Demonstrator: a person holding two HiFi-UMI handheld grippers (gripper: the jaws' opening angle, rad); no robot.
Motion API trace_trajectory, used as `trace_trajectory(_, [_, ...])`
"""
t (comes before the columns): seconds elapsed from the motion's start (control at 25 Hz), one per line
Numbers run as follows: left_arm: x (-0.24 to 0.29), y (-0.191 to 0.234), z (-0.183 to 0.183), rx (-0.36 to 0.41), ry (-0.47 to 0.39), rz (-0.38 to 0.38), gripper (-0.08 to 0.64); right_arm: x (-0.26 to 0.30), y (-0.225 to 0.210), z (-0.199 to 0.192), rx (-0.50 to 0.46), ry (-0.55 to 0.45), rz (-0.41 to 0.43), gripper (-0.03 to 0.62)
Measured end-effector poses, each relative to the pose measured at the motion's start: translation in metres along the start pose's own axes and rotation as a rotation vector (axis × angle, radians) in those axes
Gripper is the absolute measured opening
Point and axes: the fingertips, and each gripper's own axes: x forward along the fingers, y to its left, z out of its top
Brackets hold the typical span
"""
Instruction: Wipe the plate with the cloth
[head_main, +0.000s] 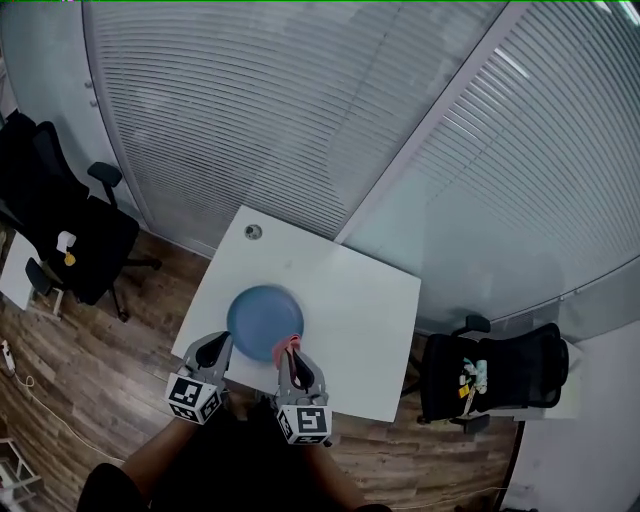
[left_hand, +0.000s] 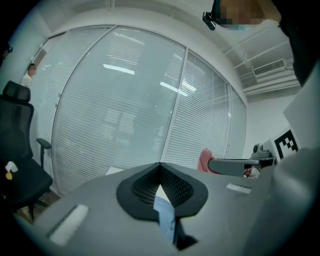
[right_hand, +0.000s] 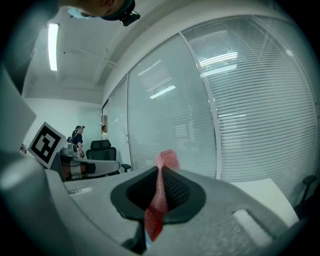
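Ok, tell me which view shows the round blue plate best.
The head view: nearly the whole round blue plate shows against the white table. The left gripper view catches only a blue sliver pinched in the left gripper's shut jaws. The right gripper view shows the red mesh cloth, no clear plate.

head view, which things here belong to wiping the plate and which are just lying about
Job: blue plate, rim gripped by the left tongs; pink cloth, pinched in the right tongs.
Lying about: black office chair left of the white table; second office chair right of it.
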Motion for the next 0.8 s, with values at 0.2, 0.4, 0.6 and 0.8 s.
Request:
trace_trajectory(0.2, [-0.001,0.000,0.006,0.007,-0.003,-0.022,0.000,-0.001,0.004,0.003,0.006,-0.015,-0.029,0.021])
trace_trajectory(0.4, [0.012,-0.002,0.006,0.011,0.001,-0.035,0.000,0.003,-0.008,0.003,0.009,-0.009,-0.048,0.021])
trace_trajectory(0.6, [0.013,-0.003,0.003,0.012,0.005,-0.051,0.000,0.003,-0.007,0.003,0.003,-0.014,-0.067,0.021])
trace_trajectory(0.8, [0.022,-0.010,0.005,0.016,0.001,-0.069,0.000,0.001,-0.015,0.006,-0.002,-0.017,-0.084,0.021])
